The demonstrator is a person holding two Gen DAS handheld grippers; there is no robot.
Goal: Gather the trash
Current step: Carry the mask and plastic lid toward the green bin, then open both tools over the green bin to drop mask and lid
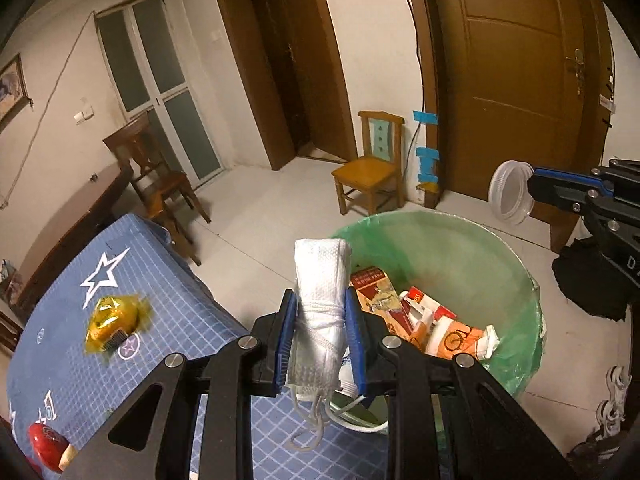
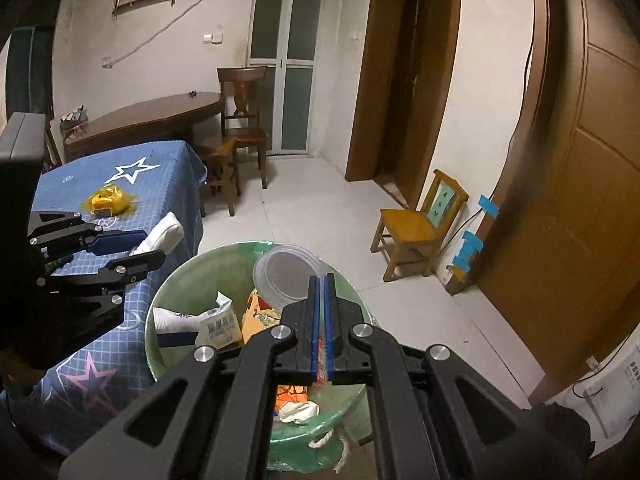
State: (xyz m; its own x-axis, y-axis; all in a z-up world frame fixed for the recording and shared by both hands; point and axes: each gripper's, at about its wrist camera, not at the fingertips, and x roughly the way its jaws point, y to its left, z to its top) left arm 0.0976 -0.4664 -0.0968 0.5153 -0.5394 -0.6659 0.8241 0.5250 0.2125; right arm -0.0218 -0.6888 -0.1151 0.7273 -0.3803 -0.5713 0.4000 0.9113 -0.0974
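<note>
My left gripper (image 1: 321,300) is shut on a rolled white face mask (image 1: 322,280), held at the near rim of the green-lined trash bin (image 1: 452,224), its strings hanging down. In the right wrist view it (image 2: 154,246) shows at the left with the mask (image 2: 162,236) over the table edge. My right gripper (image 2: 322,280) is shut on the rim of a clear plastic lid (image 2: 286,276), held above the bin (image 2: 180,276); the left wrist view shows it (image 1: 532,188) with the lid (image 1: 510,192) at the right. A yellow wrapper (image 1: 114,322) lies on the blue tablecloth (image 1: 72,264).
The bin holds cartons and paper wrappers (image 1: 420,320). A red object (image 1: 46,442) sits at the table's near left. A small wooden chair (image 1: 370,166) stands by the wall, a dark chair (image 2: 240,120) and wooden table (image 2: 148,116) behind. A brown door (image 1: 520,60) is at the right.
</note>
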